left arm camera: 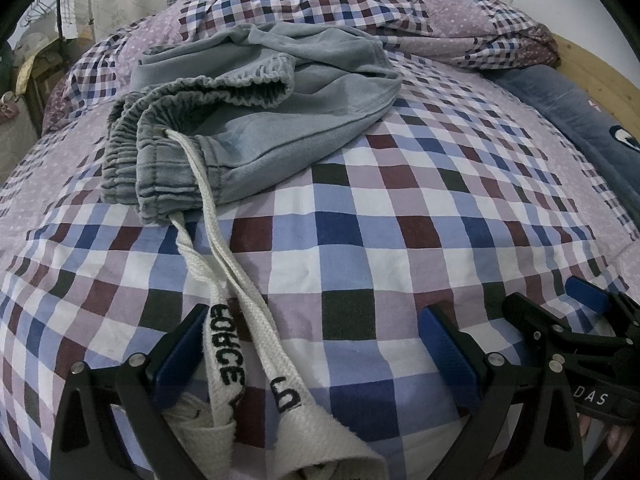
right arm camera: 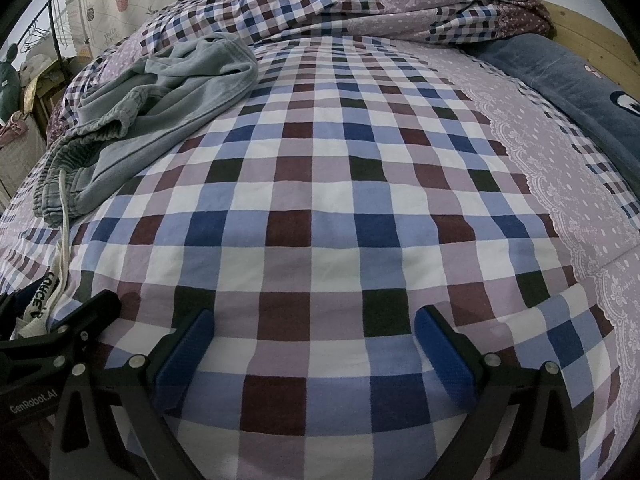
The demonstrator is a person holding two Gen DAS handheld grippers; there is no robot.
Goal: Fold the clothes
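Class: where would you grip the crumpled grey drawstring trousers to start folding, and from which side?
Grip the gathered elastic waistband, coming from the near side: it is the thick, bunched edge nearest the open left gripper, and the white drawstring trails from it.

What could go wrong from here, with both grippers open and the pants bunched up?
The white drawstring trails between the left gripper fingers; closing may grab cord, not fabric. The grey pants lie crumpled, so a blind pinch may catch several layers. The right gripper hovers over bare checked bedsheet and might pinch that.
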